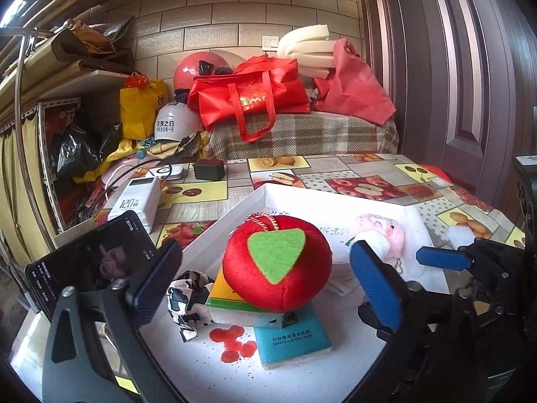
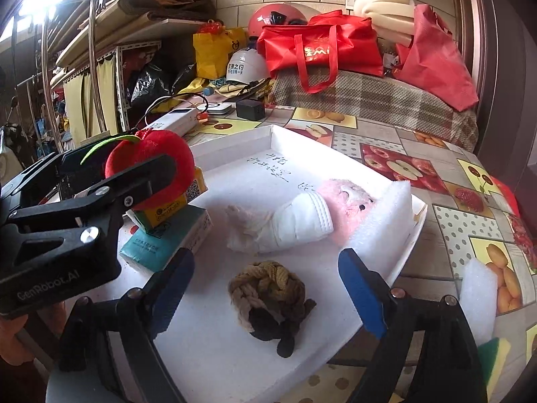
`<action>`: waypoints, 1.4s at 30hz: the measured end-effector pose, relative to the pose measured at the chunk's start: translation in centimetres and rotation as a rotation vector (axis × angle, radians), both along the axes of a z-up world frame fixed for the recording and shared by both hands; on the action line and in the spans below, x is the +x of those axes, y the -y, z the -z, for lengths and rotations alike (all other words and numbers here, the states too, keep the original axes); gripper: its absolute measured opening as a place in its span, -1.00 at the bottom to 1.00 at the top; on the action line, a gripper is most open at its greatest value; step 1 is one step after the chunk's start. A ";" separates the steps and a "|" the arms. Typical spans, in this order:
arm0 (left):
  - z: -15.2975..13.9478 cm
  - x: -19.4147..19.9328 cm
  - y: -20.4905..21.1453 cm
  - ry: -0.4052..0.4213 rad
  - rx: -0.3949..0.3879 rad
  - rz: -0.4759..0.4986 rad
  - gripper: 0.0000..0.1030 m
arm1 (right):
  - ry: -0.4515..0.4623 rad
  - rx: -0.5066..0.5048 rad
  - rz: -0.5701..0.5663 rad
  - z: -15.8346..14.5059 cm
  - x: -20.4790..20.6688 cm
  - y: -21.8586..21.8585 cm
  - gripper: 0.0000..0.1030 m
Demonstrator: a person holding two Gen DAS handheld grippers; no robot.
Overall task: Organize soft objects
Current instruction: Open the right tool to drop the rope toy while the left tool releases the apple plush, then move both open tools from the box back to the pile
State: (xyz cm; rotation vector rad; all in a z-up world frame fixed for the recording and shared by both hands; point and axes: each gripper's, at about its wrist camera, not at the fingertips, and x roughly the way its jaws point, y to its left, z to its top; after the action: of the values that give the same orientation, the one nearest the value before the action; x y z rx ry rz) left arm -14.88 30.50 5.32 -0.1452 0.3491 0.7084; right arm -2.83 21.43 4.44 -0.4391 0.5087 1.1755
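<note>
A red plush apple (image 1: 277,262) with a green felt leaf rests on a stack of tissue packs (image 1: 292,339) inside a white foam tray (image 1: 255,198). My left gripper (image 1: 265,278) is open, its fingers on either side of the apple, not touching it. In the right wrist view the apple (image 2: 151,158) sits behind the left gripper's finger. A pink plush toy (image 2: 345,201) with a white mask lies in the tray. A brown knotted rope ball (image 2: 268,292) lies between the open fingers of my right gripper (image 2: 266,288), untouched. A crumpled black-and-white cloth (image 1: 189,299) lies left of the stack.
A phone (image 1: 87,262), a white power bank (image 1: 137,201) and a black charger (image 1: 208,169) lie on the fruit-print tablecloth (image 2: 419,174) left of the tray. White foam pieces (image 2: 478,299) lie right of it. Red bags (image 1: 248,97) and helmets sit behind.
</note>
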 end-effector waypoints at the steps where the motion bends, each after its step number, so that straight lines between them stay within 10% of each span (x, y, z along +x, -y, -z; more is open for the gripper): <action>1: 0.1 0.0 0.0 0.000 0.002 -0.001 1.00 | 0.008 0.004 0.000 0.0 -0.1 0.1 0.71; 5: 0.1 -0.4 0.2 0.020 0.022 -0.009 1.00 | 0.022 0.021 0.014 -0.2 -0.1 0.3 1.00; 42: -0.5 -1.9 0.3 0.065 0.053 -0.066 1.00 | 0.050 0.084 0.051 -0.8 -0.4 1.4 1.00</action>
State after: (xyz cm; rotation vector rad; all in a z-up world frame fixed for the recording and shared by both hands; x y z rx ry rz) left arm -16.83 30.23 5.86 -0.1293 0.2644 0.7763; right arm -3.19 20.04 5.28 -0.3801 0.4234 1.1296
